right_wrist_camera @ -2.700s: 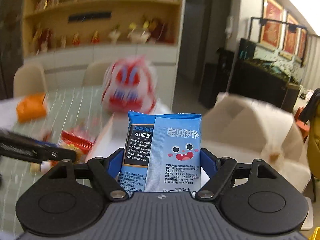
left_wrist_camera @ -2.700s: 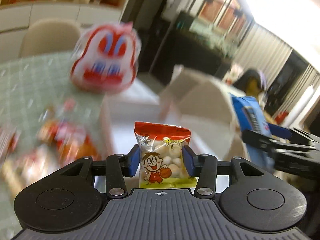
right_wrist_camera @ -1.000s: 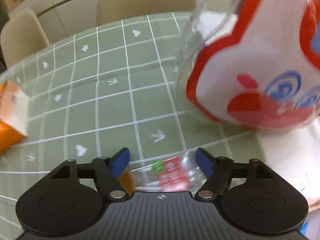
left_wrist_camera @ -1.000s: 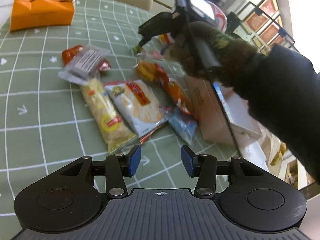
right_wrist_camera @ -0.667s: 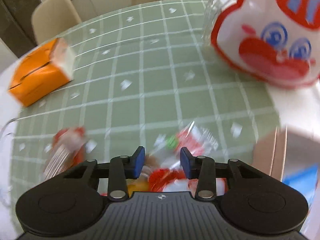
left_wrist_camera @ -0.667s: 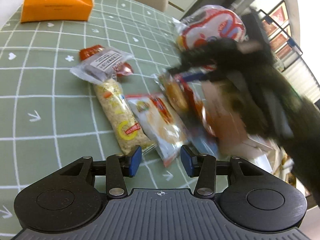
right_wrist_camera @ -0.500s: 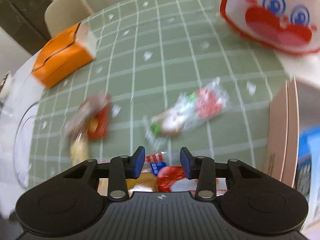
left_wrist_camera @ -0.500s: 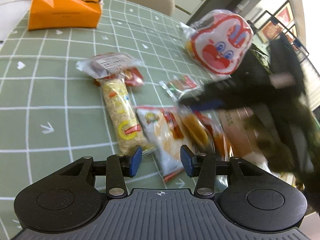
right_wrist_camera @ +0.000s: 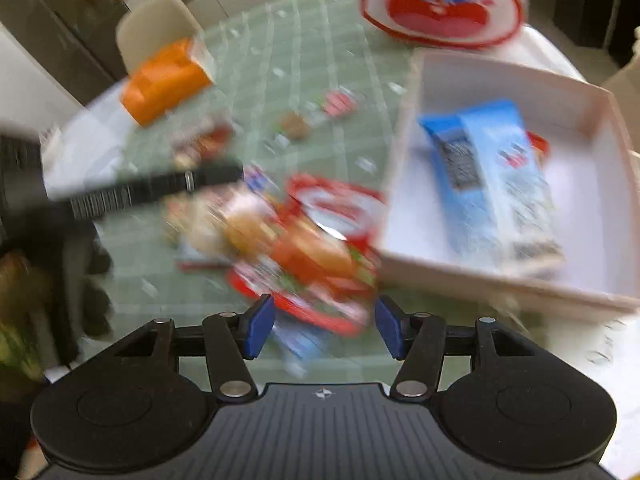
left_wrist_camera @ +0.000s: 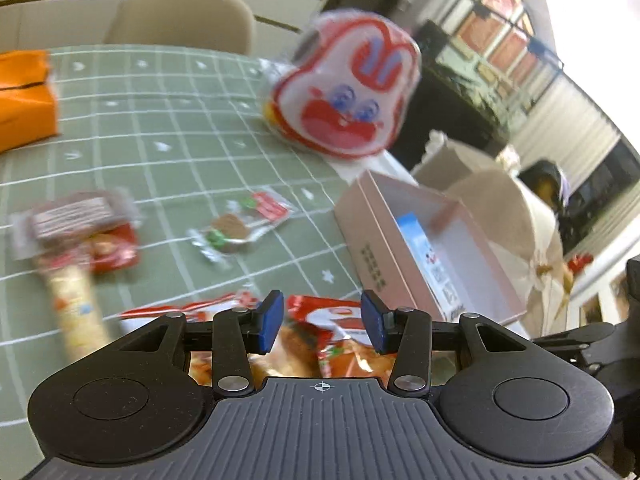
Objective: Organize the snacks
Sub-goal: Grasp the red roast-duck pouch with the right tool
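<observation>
Here both tongs are spread and empty: the left gripper and right gripper both hover over one red packet lying beside the box. They risk colliding, or pinching two overlapping packets at once.

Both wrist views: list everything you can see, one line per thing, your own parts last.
Green grid-pattern tablecloth: one, covers the table.
Pale pink cardboard box: one, open, table's right edge.
Blue snack packet: one, inside the box.
Red-and-white rabbit-face bag: one, behind the box.
Orange carton: one, far left.
Red-and-orange snack packets: blurred pile, count unclear, left of the box.
Small clear-wrapped snack: one, mid-table.
Beige chair: one, beyond the table.
Left gripper: open, over the pile.
Right gripper: open.
</observation>
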`<state>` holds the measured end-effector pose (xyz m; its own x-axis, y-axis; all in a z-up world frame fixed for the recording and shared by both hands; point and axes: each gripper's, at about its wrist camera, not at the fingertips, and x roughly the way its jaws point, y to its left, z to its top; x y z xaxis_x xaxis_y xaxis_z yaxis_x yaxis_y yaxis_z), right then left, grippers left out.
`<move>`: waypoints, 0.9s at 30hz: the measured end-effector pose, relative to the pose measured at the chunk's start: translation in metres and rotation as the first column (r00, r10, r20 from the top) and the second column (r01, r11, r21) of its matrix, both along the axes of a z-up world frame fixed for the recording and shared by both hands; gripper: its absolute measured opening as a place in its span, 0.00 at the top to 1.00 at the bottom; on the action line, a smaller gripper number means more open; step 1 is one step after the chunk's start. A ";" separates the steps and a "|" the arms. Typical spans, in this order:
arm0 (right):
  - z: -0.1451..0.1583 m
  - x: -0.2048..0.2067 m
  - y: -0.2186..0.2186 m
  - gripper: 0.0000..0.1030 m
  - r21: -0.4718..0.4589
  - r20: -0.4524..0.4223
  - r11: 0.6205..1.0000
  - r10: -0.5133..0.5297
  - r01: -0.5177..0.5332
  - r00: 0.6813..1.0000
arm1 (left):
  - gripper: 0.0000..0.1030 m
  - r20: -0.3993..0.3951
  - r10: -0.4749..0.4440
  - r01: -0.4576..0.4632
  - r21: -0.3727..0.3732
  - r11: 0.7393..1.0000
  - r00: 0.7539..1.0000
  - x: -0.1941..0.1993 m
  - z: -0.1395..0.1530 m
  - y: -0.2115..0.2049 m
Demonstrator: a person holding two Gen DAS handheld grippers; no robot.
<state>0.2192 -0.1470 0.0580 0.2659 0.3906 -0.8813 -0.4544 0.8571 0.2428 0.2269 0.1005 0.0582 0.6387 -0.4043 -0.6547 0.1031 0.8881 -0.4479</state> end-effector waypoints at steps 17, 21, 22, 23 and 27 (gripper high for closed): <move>-0.047 0.016 0.060 0.18 0.129 0.039 0.988 -0.088 0.082 0.995 | 0.59 -0.071 0.101 -0.095 0.090 0.991 0.992 0.040 -0.007 0.007; -0.049 -0.006 0.045 0.34 0.127 0.063 0.991 -0.041 0.033 0.997 | 0.59 -0.078 0.010 -0.003 0.097 0.995 0.997 0.031 -0.005 -0.011; -0.048 -0.013 0.039 0.35 0.138 0.053 0.990 -0.031 0.024 0.998 | 0.59 -0.084 -0.017 0.026 0.103 0.994 0.996 0.025 -0.006 -0.017; -0.048 -0.021 0.035 0.35 0.145 0.046 0.989 -0.019 0.012 0.999 | 0.59 -0.096 -0.040 0.050 0.100 0.994 0.995 0.020 -0.008 -0.022; -0.047 -0.059 0.036 0.43 0.118 0.074 0.990 0.065 -0.074 0.995 | 0.59 -0.137 -0.114 0.122 0.058 0.991 0.984 -0.006 -0.018 -0.035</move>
